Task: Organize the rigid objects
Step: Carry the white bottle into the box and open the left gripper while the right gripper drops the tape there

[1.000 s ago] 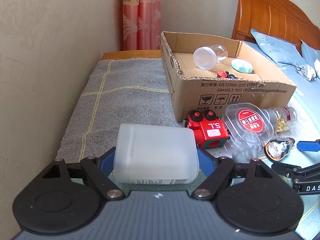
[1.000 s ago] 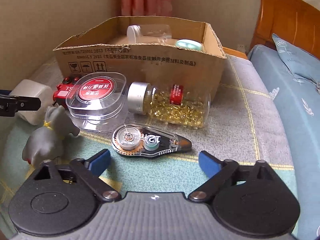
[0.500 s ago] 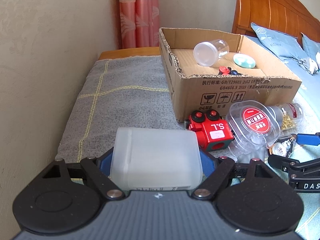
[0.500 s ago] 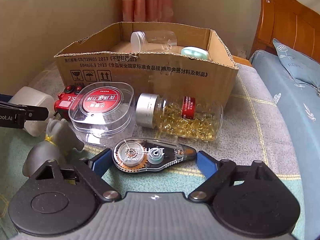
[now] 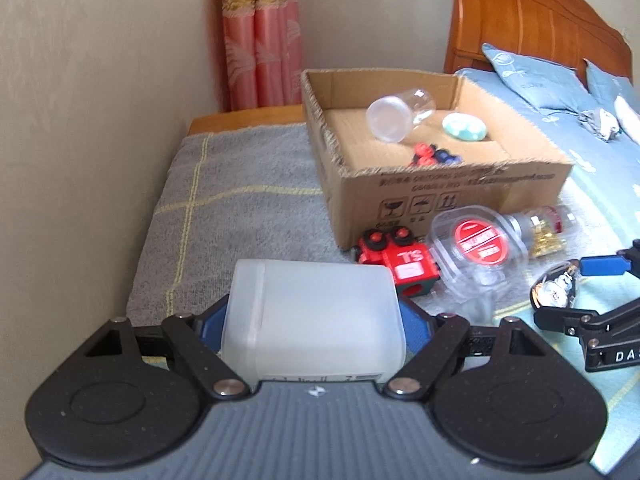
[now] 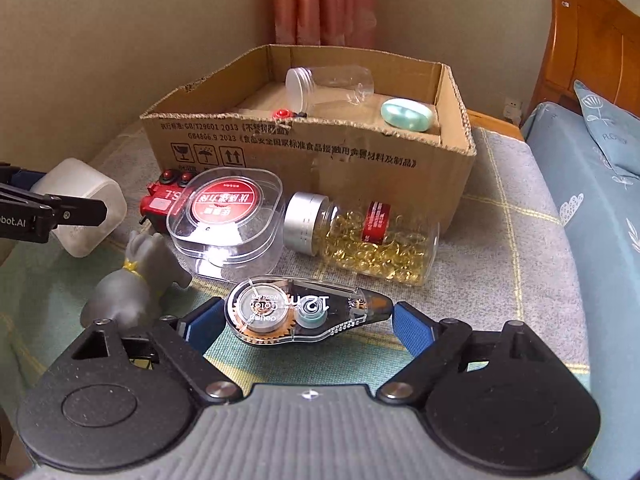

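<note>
My left gripper (image 5: pixel 314 318) is shut on a white translucent plastic container (image 5: pixel 308 292), held by its two sides over the grey blanket. My right gripper (image 6: pixel 306 320) is shut on a clear correction tape dispenser (image 6: pixel 296 312), one blue pad at each end. Behind both stands an open cardboard box (image 6: pixel 320 148), also seen as the cardboard box (image 5: pixel 440 192) in the left wrist view. In it lie a clear jar (image 5: pixel 396 118), a teal oval case (image 5: pixel 464 128) and a small red and blue toy (image 5: pixel 432 156).
In front of the box lie a red toy train (image 5: pixel 396 258), a clear box with a red label (image 6: pixel 228 208), a bottle of golden capsules (image 6: pixel 360 232) and a grey dog figurine (image 6: pixel 132 280). A wall runs along the left; a wooden headboard (image 5: pixel 540 28) and blue pillows are right.
The right gripper's jaws have moved forward and closed in, so the correction tape now sits between the pads. The left gripper keeps its hold on the container, barely shifted.
</note>
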The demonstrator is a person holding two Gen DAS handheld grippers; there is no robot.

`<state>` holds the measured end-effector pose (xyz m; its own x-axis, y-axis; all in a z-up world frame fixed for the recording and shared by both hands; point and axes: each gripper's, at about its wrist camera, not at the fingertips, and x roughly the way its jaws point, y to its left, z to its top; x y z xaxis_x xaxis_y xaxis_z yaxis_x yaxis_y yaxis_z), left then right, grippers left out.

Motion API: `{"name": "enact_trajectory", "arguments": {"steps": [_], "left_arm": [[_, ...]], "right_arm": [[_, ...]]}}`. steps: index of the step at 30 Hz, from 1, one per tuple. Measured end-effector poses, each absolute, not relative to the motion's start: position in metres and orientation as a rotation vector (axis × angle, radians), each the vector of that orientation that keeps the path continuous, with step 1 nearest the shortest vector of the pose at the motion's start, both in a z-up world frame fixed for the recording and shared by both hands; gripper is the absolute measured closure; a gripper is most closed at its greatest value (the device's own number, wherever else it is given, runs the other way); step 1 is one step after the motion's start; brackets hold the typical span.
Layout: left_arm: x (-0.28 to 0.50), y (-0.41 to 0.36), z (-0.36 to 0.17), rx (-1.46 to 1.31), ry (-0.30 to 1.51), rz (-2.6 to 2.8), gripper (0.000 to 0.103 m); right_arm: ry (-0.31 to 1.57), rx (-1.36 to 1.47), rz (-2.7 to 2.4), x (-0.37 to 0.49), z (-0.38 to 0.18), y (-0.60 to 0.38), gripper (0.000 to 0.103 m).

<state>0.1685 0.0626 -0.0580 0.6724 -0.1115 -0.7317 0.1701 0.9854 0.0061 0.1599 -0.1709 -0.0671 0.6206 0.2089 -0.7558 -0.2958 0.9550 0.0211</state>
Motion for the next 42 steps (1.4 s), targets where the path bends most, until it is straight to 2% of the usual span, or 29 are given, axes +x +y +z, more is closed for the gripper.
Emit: {"name": "enact_trajectory", "arguments": {"steps": [11,20,27,28,29,42], "left_arm": [[0.165,0.041,0.001,0.118,0.71,-0.25,0.021],[0.189,0.024,0.023,0.125,0.666,-0.286,0.021],[0.214,0.021,0.026,0.138,0.687,-0.274,0.021],[0.218,0.02,0.026,0.139,0.692,-0.271,0.021],[0.221,0.02,0.026,0.14,0.692,-0.27,0.021],[0.281,0.002,0.04,0.152,0.718,-0.278,0.021]], "right_arm": [[0.77,-0.152,0.343,0.153,-0.013,-0.192,0.01],[0.639,-0.164,0.326,0.193,0.031,-0.198,0.01],[0.66,-0.169,0.301,0.247,0.027,-0.192,0.01],[0.66,-0.17,0.293,0.25,0.025,-0.191,0.008],[0.661,-0.172,0.286,0.252,0.023,-0.191,0.002],[0.653,-0.16,0.26,0.211,0.026,-0.198,0.0]]}}
